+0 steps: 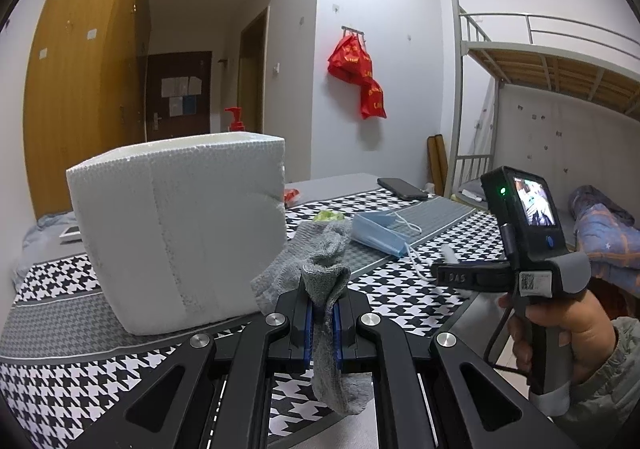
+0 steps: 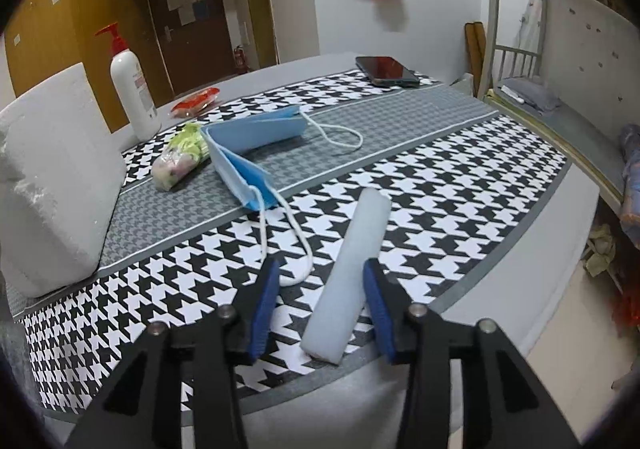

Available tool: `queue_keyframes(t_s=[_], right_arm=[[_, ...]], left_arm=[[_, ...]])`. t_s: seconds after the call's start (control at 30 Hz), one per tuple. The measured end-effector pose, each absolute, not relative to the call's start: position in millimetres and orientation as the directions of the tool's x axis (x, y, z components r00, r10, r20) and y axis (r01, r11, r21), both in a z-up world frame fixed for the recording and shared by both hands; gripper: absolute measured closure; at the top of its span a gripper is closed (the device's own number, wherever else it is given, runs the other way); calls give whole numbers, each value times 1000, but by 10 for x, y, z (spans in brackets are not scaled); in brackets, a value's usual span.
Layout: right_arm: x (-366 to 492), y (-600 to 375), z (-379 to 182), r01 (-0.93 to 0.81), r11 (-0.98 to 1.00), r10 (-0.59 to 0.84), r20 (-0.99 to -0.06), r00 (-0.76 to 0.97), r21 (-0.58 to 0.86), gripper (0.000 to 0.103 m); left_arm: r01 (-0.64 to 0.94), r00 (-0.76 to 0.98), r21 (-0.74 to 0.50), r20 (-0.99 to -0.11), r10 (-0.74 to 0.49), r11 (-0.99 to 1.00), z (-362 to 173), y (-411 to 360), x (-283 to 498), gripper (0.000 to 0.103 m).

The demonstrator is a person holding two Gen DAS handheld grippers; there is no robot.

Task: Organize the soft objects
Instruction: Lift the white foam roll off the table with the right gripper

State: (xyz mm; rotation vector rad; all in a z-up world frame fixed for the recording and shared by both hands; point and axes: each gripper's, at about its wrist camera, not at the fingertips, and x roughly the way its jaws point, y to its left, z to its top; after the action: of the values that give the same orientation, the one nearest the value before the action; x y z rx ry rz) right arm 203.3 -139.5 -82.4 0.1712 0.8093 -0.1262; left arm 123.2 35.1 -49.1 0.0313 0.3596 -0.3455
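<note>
The left hand-held gripper [image 1: 324,319] pinches a limp grey knitted sock [image 1: 320,281] beside the white foam box [image 1: 180,233], while the right hand-held gripper [image 2: 320,305], jaws apart, straddles a pale blue foam cylinder [image 2: 352,273] on the houndstooth-clothed table [image 2: 460,185], needing to close next

My left gripper [image 1: 324,323]: jaws clamped on a grey sock [image 1: 320,269], pointing slightly down. My right gripper [image 2: 320,289]: jaws parted, tilted steeply toward the tablecloth [image 2: 460,185]. My right hand [image 1: 560,333]: fist wrapped round its handle.
</note>
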Motion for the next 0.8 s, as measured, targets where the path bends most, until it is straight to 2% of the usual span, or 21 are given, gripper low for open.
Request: queue_keyframes(t_s=[0.07,0.27,0.3,0.37,0.43,0.6,0.8], right_arm=[[2034,-1451,-829,214,971,-66,-741,668,106,46],[2052,-1477,-862,236,968,-96,-743,663,85,45],[2060,-1450,-867,233,970,-103,-742,662,74,48],[2079,-1429,-864,227,971,-99,-739,667,75,68],[2089,-1430,-847,228,971,-106,-734,671,68,80],[2080,-1464,-820,204,975,-79,-730,679,84,88],[2026,-1520,-734,180,973,-25,-716,698,142,89]], left_arm=[[335,879,-35,-349,-326,941,-482,349,1231,96],[341,874,-34,-356,-330,940,-502,340,1235,96],[339,875,-35,-356,-329,940,-508,349,1235,96],[337,875,-33,-358,-326,941,-508,350,1241,96],[333,876,-33,-360,-322,942,-519,364,1245,96],[332,876,-29,-360,-320,943,-519,388,1248,96],[326,879,-26,-359,-314,945,-512,413,1254,96]])
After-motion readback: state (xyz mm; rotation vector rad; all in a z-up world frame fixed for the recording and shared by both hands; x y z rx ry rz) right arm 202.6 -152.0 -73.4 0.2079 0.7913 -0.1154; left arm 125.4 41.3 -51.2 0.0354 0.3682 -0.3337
